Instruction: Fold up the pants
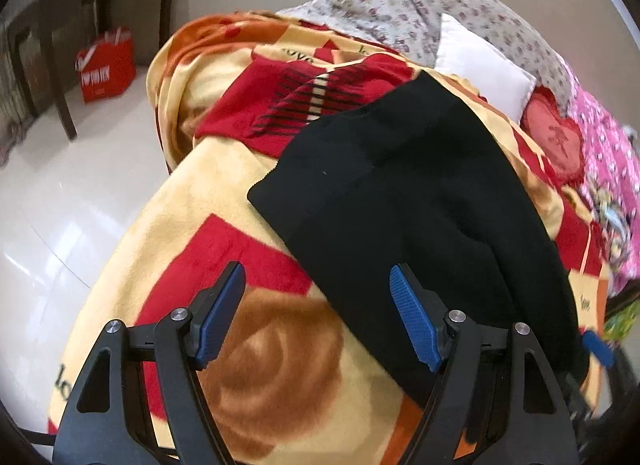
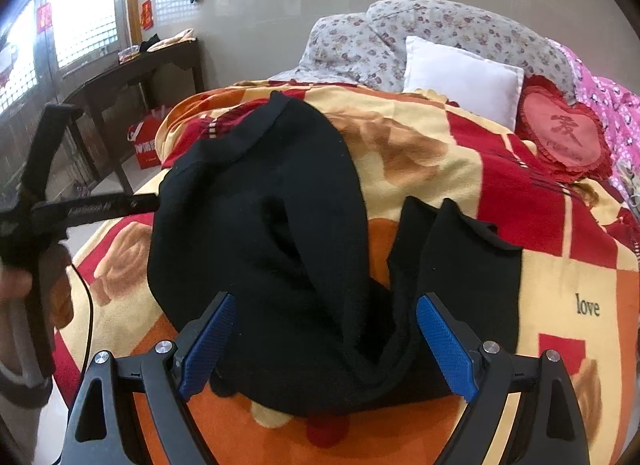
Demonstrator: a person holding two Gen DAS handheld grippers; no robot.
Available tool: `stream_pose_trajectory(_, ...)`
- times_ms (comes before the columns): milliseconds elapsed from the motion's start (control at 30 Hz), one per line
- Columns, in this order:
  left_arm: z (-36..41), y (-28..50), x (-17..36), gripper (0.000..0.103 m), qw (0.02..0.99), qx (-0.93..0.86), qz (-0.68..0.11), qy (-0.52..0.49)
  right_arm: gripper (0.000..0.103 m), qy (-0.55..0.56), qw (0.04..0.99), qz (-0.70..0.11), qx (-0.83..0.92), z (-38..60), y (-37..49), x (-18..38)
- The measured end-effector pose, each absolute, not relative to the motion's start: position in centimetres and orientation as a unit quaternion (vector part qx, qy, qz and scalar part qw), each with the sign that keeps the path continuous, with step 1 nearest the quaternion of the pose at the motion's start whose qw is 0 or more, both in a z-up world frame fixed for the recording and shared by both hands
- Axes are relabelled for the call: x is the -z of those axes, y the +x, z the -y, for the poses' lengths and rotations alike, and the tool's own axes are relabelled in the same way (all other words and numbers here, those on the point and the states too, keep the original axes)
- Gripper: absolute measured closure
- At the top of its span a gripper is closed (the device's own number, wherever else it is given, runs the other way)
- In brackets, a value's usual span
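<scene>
Black pants [image 2: 256, 233] on the patterned blanket [image 2: 568, 285], loosely heaped, not flat. Waistband end far from the right gripper [image 2: 324, 339], up and to the left; legs running back toward the jaws, one doubled into a rumpled flap just right of centre. In the left wrist view, pants [image 1: 400, 193] ahead and right of the left gripper [image 1: 316, 313], near edge passing under its right finger.

Right gripper: jaws spread wide, nothing pinched, blue pads [image 2: 446, 345] flanking the bunched cloth right in front. Contact with fabric: cannot tell. Left gripper: also spread wide, empty, left pad over bare blanket, right pad over black cloth. Same left tool visible at the left edge of the right wrist view, level with the waistband side.

Step, as judged: early, probably the lay-out or first lengthwise fold; no clean crease anywhere. Legs neither aligned nor smoothed.

Next move likely needs: right jaws lowered onto the nearest bunched leg fabric and pinched on one edge only, not the whole wad; left tool shifted right and forward to the waistband edge. Then pull apart to tension and flatten before any fold.

Risk: thick knit bunching between pads, grabbing blanket pile along with pants.

Beyond: white pillow [image 2: 460, 77], red heart cushion [image 2: 564, 133], floral bedding [image 2: 400, 33] far ahead; dark table [image 2: 132, 77] and red bag [image 1: 106, 65] off left.
</scene>
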State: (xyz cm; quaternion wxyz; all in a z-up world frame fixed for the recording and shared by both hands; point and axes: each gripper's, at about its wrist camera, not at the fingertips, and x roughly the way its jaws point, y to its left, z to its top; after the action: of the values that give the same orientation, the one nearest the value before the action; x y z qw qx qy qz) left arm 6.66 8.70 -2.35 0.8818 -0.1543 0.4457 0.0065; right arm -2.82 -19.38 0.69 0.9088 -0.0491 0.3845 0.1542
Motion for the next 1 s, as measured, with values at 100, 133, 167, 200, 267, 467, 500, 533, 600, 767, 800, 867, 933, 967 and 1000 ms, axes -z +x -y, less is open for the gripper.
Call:
stream_pose_trajectory(100, -8.8, 8.3, 2.8, 0.028, 0.874, -0.005, -0.456, -0.167, 0.012, -0.053, 0.906, -0.386, -0.167, 18.8, -2.4, -0.5)
stream_pose_trajectory(133, -8.8, 8.9, 3.0, 0.028, 0.872, -0.003, -0.459, -0.172, 0.012, -0.055, 0.905, -0.387, -0.167, 18.6, -2.2, -0.4)
stream_pose_trajectory(167, -8.7, 9.3, 3.1, 0.028, 0.870, 0.001, -0.459, -0.179, 0.012, -0.056, 0.905, -0.387, -0.168, 18.4, -2.0, -0.3)
stream_pose_trajectory(200, -8.7, 9.6, 3.2, 0.028, 0.870, 0.002, -0.459, -0.182, 0.012, -0.053, 0.904, -0.388, -0.169, 18.4, -1.8, -0.2)
stream_pose_trajectory(267, -8.3, 10.1, 3.3, 0.028, 0.870, 0.007, -0.456, -0.186, 0.012, -0.045, 0.902, -0.392, -0.177, 18.3, -1.6, 0.0)
stream_pose_trajectory(467, -7.2, 10.5, 3.5, 0.036, 0.876, 0.013, -0.453, -0.164, 0.012, -0.037, 0.896, -0.395, -0.202, 17.5, -1.1, 0.4)
stream_pose_trajectory(500, -7.1, 10.5, 3.5, 0.036, 0.877, 0.012, -0.452, -0.160, 0.012, -0.039, 0.895, -0.395, -0.204, 17.2, -1.2, 0.5)
stream_pose_trajectory(533, -7.0, 10.4, 3.5, 0.036, 0.878, 0.011, -0.452, -0.157, 0.012, -0.042, 0.894, -0.395, -0.206, 17.0, -1.2, 0.5)
stream_pose_trajectory(600, -7.0, 10.4, 3.4, 0.038, 0.879, 0.010, -0.451, -0.155, 0.012, -0.047, 0.893, -0.396, -0.207, 16.6, -1.2, 0.6)
stream_pose_trajectory(767, -7.1, 10.4, 3.4, 0.038, 0.879, 0.009, -0.452, -0.152, 0.012, -0.031, 0.886, -0.397, -0.239, 16.2, -2.1, 0.3)
stream_pose_trajectory(800, -7.1, 10.5, 3.3, 0.038, 0.879, 0.008, -0.452, -0.152, 0.012, -0.027, 0.883, -0.399, -0.245, 16.1, -2.3, 0.4)
stream_pose_trajectory(867, -7.1, 10.5, 3.3, 0.038, 0.879, 0.008, -0.452, -0.150, 0.012, -0.025, 0.878, -0.404, -0.255, 15.8, -2.9, 0.7)
stream_pose_trajectory(933, -7.2, 10.6, 3.3, 0.038, 0.879, 0.007, -0.453, -0.149, 0.012, -0.038, 0.877, -0.404, -0.257, 15.5, -3.3, 1.0)
stream_pose_trajectory(967, -7.2, 10.6, 3.3, 0.038, 0.879, 0.007, -0.453, -0.149, 0.012, -0.047, 0.879, -0.400, -0.254, 15.3, -3.8, 0.9)
stream_pose_trajectory(1000, -7.3, 10.6, 3.4, 0.038, 0.878, 0.007, -0.454, -0.150, 0.012, -0.053, 0.884, -0.390, -0.252, 15.3, -4.3, 0.5)
